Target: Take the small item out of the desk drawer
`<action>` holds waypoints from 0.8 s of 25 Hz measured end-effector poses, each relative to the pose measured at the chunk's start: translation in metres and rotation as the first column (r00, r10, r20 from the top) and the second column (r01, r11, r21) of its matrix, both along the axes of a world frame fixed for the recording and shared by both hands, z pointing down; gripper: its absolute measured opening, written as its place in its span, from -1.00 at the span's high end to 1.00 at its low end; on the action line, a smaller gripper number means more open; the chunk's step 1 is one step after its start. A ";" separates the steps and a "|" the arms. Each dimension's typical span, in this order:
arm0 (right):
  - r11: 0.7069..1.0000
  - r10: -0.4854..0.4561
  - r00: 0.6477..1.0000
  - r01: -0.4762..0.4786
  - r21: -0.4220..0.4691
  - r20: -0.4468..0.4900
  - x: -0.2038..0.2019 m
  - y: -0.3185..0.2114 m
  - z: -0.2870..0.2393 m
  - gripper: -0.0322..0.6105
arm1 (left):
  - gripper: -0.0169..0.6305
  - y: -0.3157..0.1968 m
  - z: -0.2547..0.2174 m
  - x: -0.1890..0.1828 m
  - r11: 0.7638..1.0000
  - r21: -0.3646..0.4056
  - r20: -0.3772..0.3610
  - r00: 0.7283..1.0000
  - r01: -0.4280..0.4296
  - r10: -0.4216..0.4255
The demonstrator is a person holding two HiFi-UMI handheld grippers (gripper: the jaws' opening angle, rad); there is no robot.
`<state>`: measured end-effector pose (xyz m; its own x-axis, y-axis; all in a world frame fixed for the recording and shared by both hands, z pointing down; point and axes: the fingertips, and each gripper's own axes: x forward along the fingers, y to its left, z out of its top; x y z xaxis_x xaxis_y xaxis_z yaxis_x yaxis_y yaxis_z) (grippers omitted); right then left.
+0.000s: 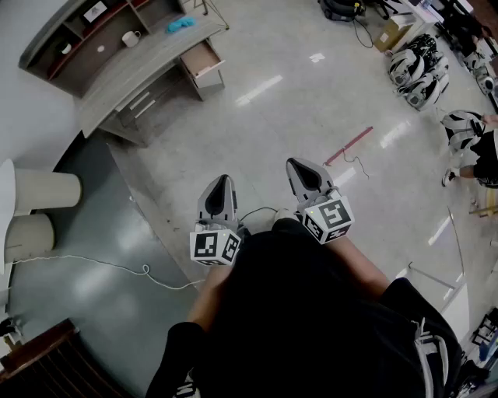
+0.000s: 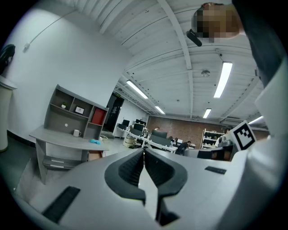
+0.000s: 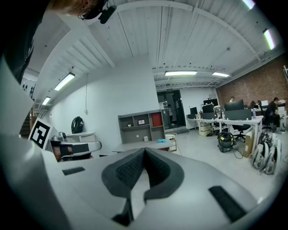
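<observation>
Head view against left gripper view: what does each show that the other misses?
Only the head view: a look down into the open drawer, contents too small to tell, and a white cable on the floor. Only the left gripper view: the left gripper with jaws together on nothing, ceiling lights, a brick wall. Both: the desk, with a white mug and a blue item on top.

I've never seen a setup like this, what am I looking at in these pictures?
No robot here: a person holds a two-jaw gripper in each hand. The head view comes from a camera on the person's head, looking down at the left gripper and right gripper. Each gripper view comes from a camera on that gripper, looking along its jaws. Both are shut, holding nothing. Across the floor stands a grey desk with one drawer open; a white mug and a blue item sit on it.
</observation>
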<state>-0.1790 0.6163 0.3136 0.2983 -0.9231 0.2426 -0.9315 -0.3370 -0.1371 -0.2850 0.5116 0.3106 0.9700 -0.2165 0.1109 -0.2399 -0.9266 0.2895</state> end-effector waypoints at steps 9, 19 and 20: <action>1.000 -0.006 1.000 0.006 0.020 0.022 0.015 0.014 0.007 0.90 | 0.90 0.017 0.011 0.012 1.000 0.000 0.022 1.000 0.000 0.000; 1.000 -0.018 0.999 0.017 0.007 0.049 0.031 0.014 0.017 0.90 | 0.90 0.013 0.017 0.025 1.000 -0.015 0.029 1.000 -0.001 0.001; 1.000 -0.017 0.998 0.017 0.005 0.052 0.033 0.015 0.018 0.90 | 0.90 0.014 0.018 0.027 1.000 -0.014 0.029 1.000 -0.002 0.002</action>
<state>-0.1463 0.6310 0.3314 0.2695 -0.9291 0.2534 -0.9286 -0.3204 -0.1870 -0.2580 0.5253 0.3285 0.9668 -0.2128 0.1418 -0.2465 -0.9230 0.2954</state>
